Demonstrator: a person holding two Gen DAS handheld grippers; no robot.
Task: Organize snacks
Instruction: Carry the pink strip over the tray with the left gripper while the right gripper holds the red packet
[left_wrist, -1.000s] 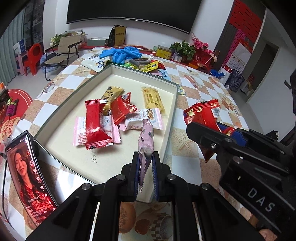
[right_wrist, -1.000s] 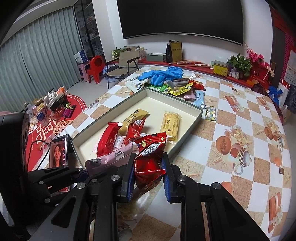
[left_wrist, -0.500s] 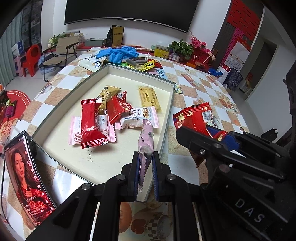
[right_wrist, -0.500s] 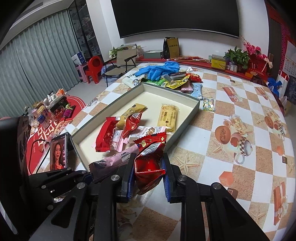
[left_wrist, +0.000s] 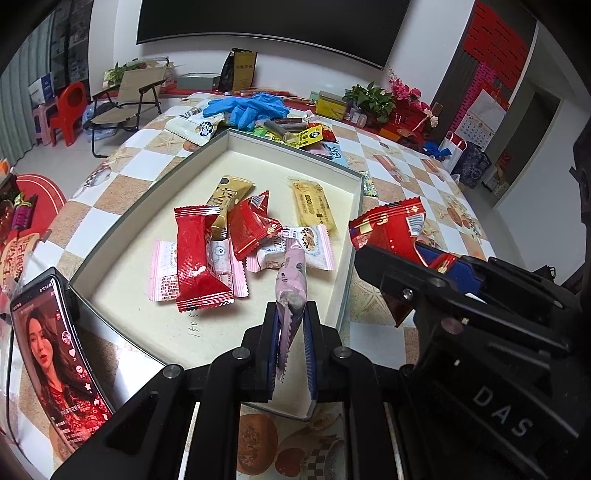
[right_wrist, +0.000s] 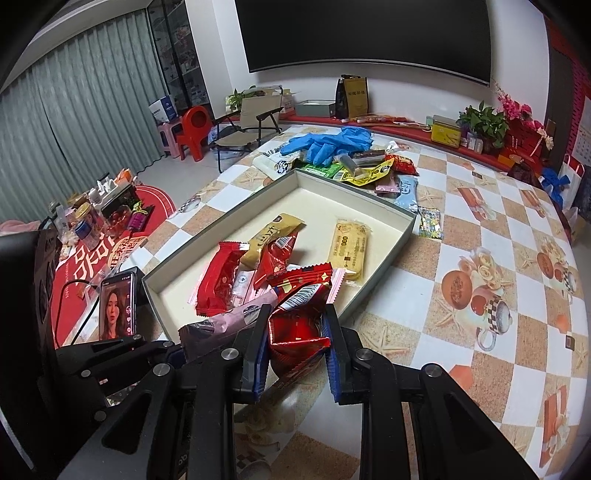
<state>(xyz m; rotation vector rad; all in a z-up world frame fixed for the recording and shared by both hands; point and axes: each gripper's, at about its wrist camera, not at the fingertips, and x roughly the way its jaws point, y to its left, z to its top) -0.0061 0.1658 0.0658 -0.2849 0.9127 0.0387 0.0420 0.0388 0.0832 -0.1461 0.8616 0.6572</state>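
A table (right_wrist: 476, 236) with a checkered tan-and-white cover is carrying a shallow grey tray (right_wrist: 384, 258). Beyond the tray's far end, blue gloves (right_wrist: 325, 142) and a heap of loose snack packets (right_wrist: 373, 171) are lying on the cover. A small patterned packet (right_wrist: 430, 222) is sitting just beside the tray's far right corner. A phone (left_wrist: 55, 354) is standing against the tray's near left corner.

The right claw (left_wrist: 424, 254) housing carries the white letters "DAS" in the left wrist view. The pink-edged white wrapper (left_wrist: 295, 249) in the tray (left_wrist: 354, 218) shows partial letters, apparently "CRIS"; the remainder is covered. Handwritten digits stand on the tray floor near the red packet (left_wrist: 195, 258); they cannot be read with certainty. The phone (left_wrist: 59, 365) screen, the gold wrapper (right_wrist: 273, 236) and the yellow bar (right_wrist: 347, 251) bear characters too small to read.
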